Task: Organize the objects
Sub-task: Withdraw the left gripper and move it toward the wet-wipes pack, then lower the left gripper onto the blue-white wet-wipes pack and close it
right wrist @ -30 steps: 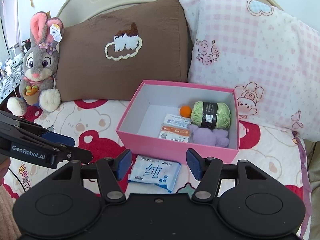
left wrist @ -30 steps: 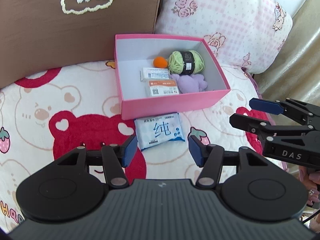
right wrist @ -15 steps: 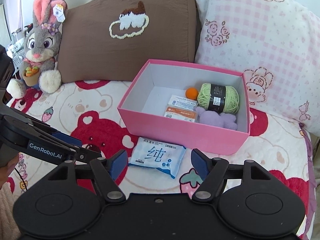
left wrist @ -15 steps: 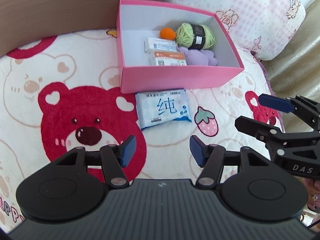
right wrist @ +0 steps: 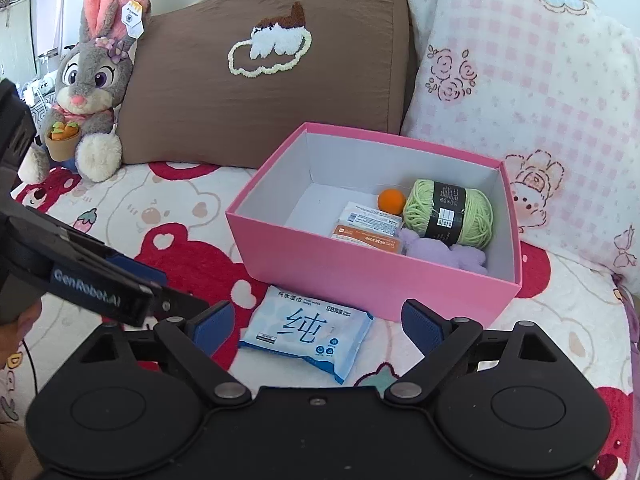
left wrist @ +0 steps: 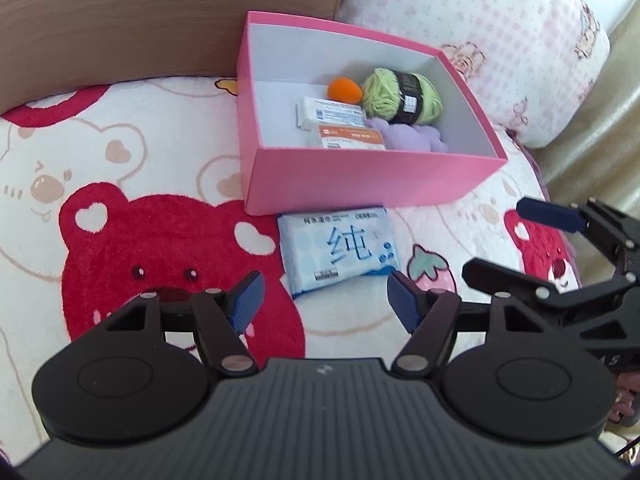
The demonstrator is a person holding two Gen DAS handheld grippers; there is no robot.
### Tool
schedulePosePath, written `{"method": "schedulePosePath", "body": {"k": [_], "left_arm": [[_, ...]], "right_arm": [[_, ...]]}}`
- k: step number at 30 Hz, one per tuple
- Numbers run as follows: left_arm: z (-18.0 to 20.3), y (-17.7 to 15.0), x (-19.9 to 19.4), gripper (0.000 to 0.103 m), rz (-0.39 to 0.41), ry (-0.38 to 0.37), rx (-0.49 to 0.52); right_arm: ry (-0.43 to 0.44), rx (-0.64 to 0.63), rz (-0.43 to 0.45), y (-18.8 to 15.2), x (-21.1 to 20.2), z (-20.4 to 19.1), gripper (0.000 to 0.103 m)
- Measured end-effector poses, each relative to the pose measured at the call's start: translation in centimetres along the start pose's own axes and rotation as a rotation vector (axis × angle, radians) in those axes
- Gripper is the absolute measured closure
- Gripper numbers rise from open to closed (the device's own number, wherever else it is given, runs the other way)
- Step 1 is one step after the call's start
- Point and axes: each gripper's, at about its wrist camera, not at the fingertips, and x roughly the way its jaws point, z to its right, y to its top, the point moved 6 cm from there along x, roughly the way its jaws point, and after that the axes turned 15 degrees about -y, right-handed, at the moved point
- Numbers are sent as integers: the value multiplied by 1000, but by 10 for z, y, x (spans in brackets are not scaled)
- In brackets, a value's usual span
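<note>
A blue-and-white wipes pack [left wrist: 340,250] [right wrist: 306,326] lies flat on the bear-print bedspread, against the front wall of an open pink box [left wrist: 360,176] [right wrist: 360,276]. Inside the box are a green yarn ball [left wrist: 400,96] [right wrist: 448,214], an orange ball [left wrist: 344,89], two small packets [left wrist: 330,114] and a purple plush [left wrist: 416,138]. My left gripper [left wrist: 325,280] [right wrist: 168,284] hovers just short of the pack, its jaws opening and holding nothing. My right gripper [right wrist: 319,322] [left wrist: 494,236] hangs over the pack's near side, its jaws opening wider with the pads clear of the pack.
Behind the box a brown pillow [right wrist: 260,92] and a pink checked pillow [right wrist: 520,100] lean on the headboard. A grey rabbit plush [right wrist: 92,84] sits at the far left. The bedspread [left wrist: 140,200] ends at the bed's right edge [left wrist: 560,184].
Both grippers have come down closer to the bedspread and the wipes pack. Both sets of jaws have spread wider, the right one more.
</note>
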Motion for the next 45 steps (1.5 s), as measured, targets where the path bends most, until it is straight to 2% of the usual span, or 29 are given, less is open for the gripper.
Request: {"method": "schedulePosePath", "body": {"k": [5,11,15,18,20,23,24,25,26,27,30,35,40,45], "left_arm": [[-21,-1,16,35,32,-1,-38],[-42,-8,41,35,26,-7,-76],[-51,-11,54,39,31,5,-77],[-55,-13,63,43,29,-4,-121],[-54,-13,69,45,32,-26,-119],[-54,-14,76,46,26,-14,-89],[-54,-14,78,47,27,-16,-85],[-56,-15,80,51,27,-19,-84],[-57,-15,82,57,27,-24,-83],[-59,-15,85,68,24,-26,-80],[-64,-16,90,72,27,-32,-81],[-65,-15,95,75,31,-56,-86],[-66,-16,99,75,29,-57,-80],[-66,-11,104,75,41,-50,-72]], "right_arm": [[47,49,-22,-15,29,1,10],[39,159,-99,-28,65,14,10],[19,204,-143,-36,78,20,11],[-2,287,-180,-41,88,26,11],[17,305,-223,-46,97,24,15],[25,290,-237,-49,106,15,20],[31,287,-235,-49,108,13,26],[39,290,-230,-49,110,12,37],[41,294,-222,-48,112,11,42],[44,294,-214,-48,114,11,51],[60,273,-202,-47,117,9,60],[40,180,-218,-56,122,-1,62],[49,186,-241,-69,123,-5,61],[58,198,-243,-68,129,-3,61]]}}
